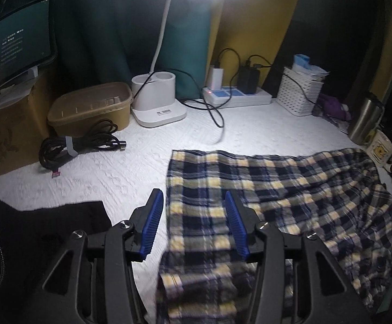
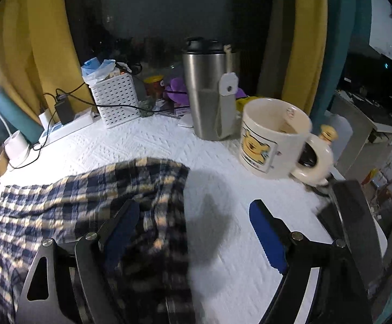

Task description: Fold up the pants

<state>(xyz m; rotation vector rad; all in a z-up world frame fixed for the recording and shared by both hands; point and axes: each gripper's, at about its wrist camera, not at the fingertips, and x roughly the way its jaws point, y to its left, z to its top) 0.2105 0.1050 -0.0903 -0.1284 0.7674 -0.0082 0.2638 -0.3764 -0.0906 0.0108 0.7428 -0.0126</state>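
Note:
The navy-and-yellow plaid pants (image 1: 277, 189) lie spread on the white quilted table cover (image 1: 114, 167), one folded strip running toward the camera. My left gripper (image 1: 193, 193) hovers over that strip near the pants' left edge; its blue pads stand apart and do not press the cloth. In the right wrist view the pants (image 2: 74, 194) fill the lower left. My right gripper (image 2: 194, 205) is wide open above their right edge, its left finger over the fabric and its right finger (image 2: 266, 229) over bare cover.
A black cloth (image 1: 47, 229) lies at the front left, with a coiled cable (image 1: 74, 145), brown container (image 1: 90, 108), lamp base (image 1: 155, 100), power strip (image 1: 236, 95) and white basket (image 1: 301, 91) behind. A steel tumbler (image 2: 209, 94) and bear mug (image 2: 271, 137) stand at the right.

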